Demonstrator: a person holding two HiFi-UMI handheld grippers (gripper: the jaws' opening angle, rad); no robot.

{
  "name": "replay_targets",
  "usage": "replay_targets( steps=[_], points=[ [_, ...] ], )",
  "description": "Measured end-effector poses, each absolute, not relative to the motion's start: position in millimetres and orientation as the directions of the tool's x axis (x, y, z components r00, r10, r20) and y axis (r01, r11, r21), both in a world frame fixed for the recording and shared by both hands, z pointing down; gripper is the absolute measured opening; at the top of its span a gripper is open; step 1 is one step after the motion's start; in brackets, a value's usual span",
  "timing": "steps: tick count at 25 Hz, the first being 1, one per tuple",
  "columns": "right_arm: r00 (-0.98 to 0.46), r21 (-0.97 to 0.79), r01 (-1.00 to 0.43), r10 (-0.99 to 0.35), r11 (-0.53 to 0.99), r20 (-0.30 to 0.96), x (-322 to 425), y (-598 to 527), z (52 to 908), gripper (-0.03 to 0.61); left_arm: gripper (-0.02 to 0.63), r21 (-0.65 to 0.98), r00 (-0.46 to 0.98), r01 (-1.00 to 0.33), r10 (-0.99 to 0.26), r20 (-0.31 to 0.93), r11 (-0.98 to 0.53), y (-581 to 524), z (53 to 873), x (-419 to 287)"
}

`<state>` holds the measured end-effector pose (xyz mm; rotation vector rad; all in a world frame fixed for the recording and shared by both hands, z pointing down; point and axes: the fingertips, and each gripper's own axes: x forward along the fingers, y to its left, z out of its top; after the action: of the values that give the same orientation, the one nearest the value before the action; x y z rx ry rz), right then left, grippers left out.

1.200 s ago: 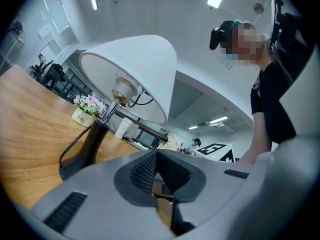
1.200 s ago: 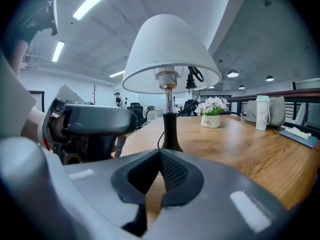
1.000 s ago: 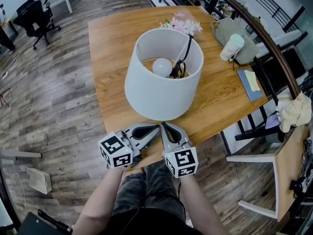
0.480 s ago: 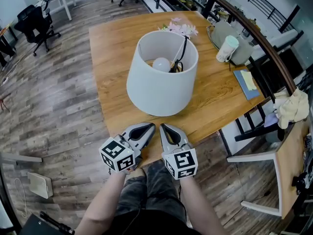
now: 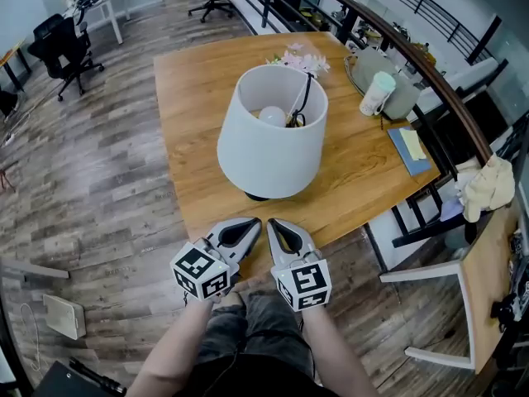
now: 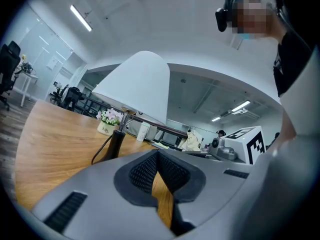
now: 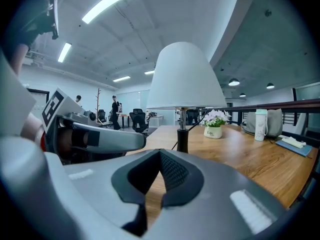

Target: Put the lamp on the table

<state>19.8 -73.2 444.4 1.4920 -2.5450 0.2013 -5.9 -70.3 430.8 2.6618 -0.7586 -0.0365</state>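
Observation:
A lamp with a white conical shade (image 5: pixel 271 136) stands upright on the wooden table (image 5: pixel 190 89), on a dark stem and base; its bulb and black cord show inside the shade. The shade (image 6: pixel 137 86) rises ahead in the left gripper view, and in the right gripper view the lampshade (image 7: pixel 186 76) stands just beyond the jaws. My left gripper (image 5: pixel 246 226) and right gripper (image 5: pixel 275 226) sit side by side at the table's near edge, below the lamp and apart from it. Both are shut and hold nothing.
A small pot of pink flowers (image 5: pixel 299 58) stands behind the lamp. At the table's right side are a white tumbler (image 5: pixel 374 93), a grey bag (image 5: pixel 397 81) and a blue notebook (image 5: pixel 409 150). Chairs (image 5: pixel 446 246) stand to the right, office chairs (image 5: pixel 58 35) far left.
Both grippers have drawn back from the lampshade toward the person, so a gap of bare table now shows between them and the lamp. The lamp stays standing.

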Motion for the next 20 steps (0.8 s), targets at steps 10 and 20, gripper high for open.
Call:
replay_targets(
  steps=[10, 20],
  points=[
    [-0.541, -0.004, -0.834, -0.815, 0.552, 0.209, 18.9, -57.5, 432.1, 0.006, -0.003, 0.297, 0.768, -0.63, -0.633, 0.099, -0.717, -61.1, 422.5, -10.3],
    [-0.618, 0.022, -0.772, -0.759, 0.635, 0.206, 26.3, -19.0, 409.5, 0.006, -0.003, 0.267, 0.694, -0.708, -0.715, 0.092, -0.653, -23.3, 403.3, -4.8]
  ],
)
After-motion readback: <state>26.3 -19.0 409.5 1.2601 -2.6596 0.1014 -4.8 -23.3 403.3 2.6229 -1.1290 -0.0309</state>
